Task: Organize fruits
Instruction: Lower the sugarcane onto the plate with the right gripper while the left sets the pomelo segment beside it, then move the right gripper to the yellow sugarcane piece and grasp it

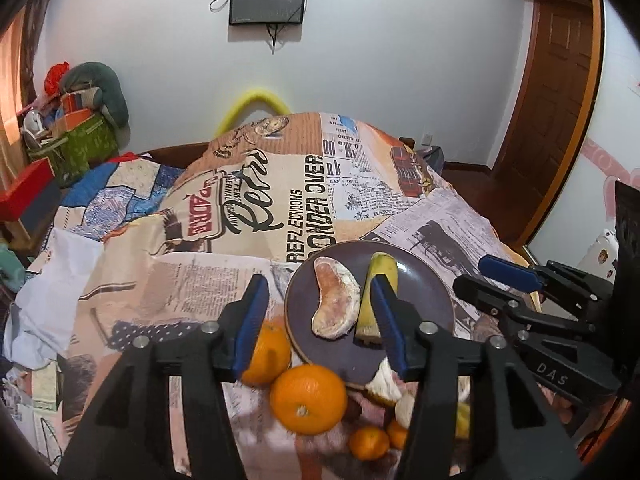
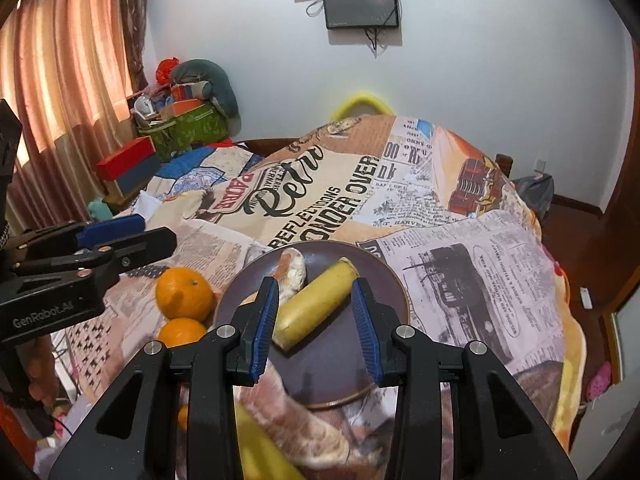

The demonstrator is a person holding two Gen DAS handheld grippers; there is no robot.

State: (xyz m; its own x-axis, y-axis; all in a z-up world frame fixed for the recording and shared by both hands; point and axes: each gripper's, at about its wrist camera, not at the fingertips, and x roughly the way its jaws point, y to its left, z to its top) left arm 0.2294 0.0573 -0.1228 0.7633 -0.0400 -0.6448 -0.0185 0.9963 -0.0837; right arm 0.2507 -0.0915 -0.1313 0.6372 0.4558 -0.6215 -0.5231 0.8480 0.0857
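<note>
Ahead of both grippers, a dark plate (image 1: 420, 300) on the bed (image 1: 160, 280) holds a pomelo segment (image 1: 334, 300) and a banana piece (image 2: 314, 306). The left gripper (image 1: 320, 320) hovers with jaws apart and empty, oranges (image 1: 308, 398) below it. The right gripper (image 2: 316, 326) hangs spread around the banana piece, apparently not touching it.

Both hand-held grippers, left (image 1: 320, 320) and right (image 2: 316, 320), open-jawed, empty.

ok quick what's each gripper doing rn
left gripper: open, holding nothing
right gripper: open, holding nothing, over the plate
</note>
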